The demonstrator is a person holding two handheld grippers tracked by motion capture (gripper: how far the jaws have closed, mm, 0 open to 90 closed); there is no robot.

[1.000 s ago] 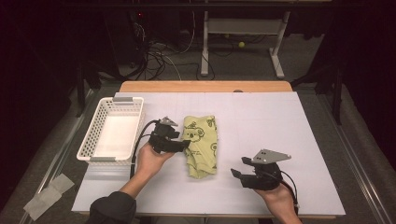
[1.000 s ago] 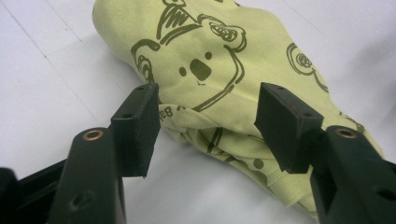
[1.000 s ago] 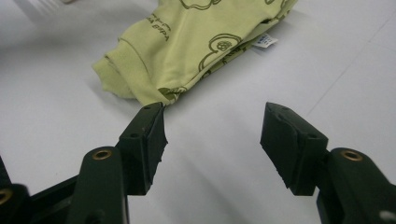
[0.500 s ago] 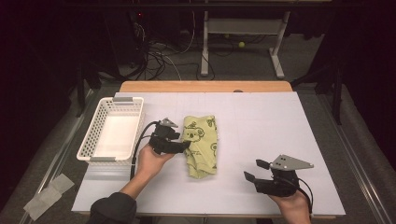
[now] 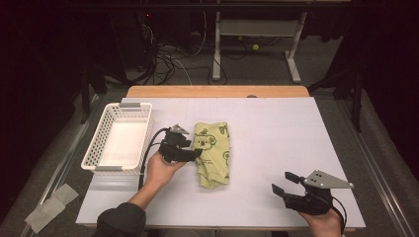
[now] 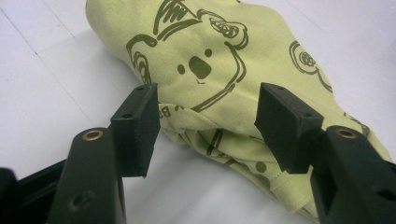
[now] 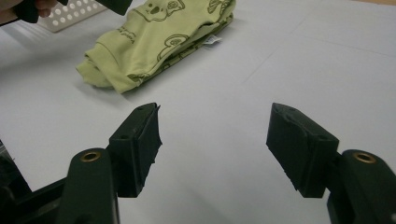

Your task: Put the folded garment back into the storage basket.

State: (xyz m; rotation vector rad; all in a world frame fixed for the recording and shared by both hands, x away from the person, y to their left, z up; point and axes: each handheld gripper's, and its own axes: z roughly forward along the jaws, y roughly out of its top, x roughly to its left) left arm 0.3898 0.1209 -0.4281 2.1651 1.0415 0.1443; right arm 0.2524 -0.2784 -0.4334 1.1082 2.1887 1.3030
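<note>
A folded yellow-green garment (image 5: 213,154) printed with koalas lies on the white table top (image 5: 281,128), left of centre. My left gripper (image 5: 196,153) rests at the garment's left edge. In the left gripper view its jaws (image 6: 205,126) stand open on either side of the folded edge of the garment (image 6: 224,60), and the pads do not press on it. My right gripper (image 5: 282,181) hovers near the front right of the table, well clear of the garment (image 7: 154,32). It (image 7: 215,140) is open, its jaws have just been opening a little, and nothing is between them.
A white perforated basket (image 5: 96,148) stands at the table's left, just beyond the left hand; its corner shows in the right gripper view (image 7: 70,14). A wooden edge (image 5: 217,91) runs along the back. A scrap of tape (image 5: 49,207) lies on the floor at the left.
The right hand and its gripper have moved to the right and toward the table's front edge, away from the garment. The left gripper and the garment have stayed put.
</note>
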